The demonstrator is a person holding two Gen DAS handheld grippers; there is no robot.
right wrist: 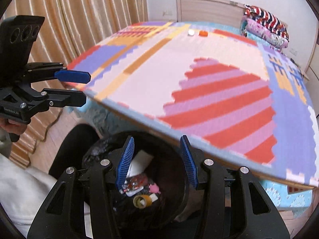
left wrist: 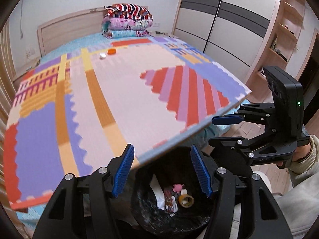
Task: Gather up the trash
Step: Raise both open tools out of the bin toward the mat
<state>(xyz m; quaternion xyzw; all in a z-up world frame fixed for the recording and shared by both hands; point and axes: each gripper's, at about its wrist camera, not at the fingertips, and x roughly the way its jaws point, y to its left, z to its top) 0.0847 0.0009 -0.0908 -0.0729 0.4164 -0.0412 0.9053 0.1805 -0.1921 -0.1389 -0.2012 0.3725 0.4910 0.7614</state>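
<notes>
A black-lined trash bin (left wrist: pixel 139 203) (right wrist: pixel 171 171) stands on the floor at the bed's corner. It holds a tape roll (left wrist: pixel 186 200) (right wrist: pixel 142 200), a pink scrap (left wrist: pixel 178 187) (right wrist: pixel 154 188), white paper (left wrist: pixel 159 193) (right wrist: pixel 139 160) and a wrapper (right wrist: pixel 134 183). My left gripper (left wrist: pixel 162 171) (right wrist: pixel 86 87) hangs open above the bin, nothing between its fingers. My right gripper (right wrist: pixel 157 161) (left wrist: pixel 212 131) is beside it, also open with nothing in it. Far across the mat lie a white cap (left wrist: pixel 102 55) (right wrist: pixel 191 32) and an orange cap (left wrist: pixel 111 51) (right wrist: pixel 203 33).
A colourful foam mat (left wrist: pixel 123 91) (right wrist: pixel 199 75) covers the bed, its corner overhanging the bin. Folded quilts (left wrist: pixel 127 20) are stacked at the headboard. A wardrobe (left wrist: pixel 219 20) and shelves stand on the right, curtains (right wrist: pixel 79 20) on the left. A person's sleeve (left wrist: pixel 299 159) shows behind my right gripper.
</notes>
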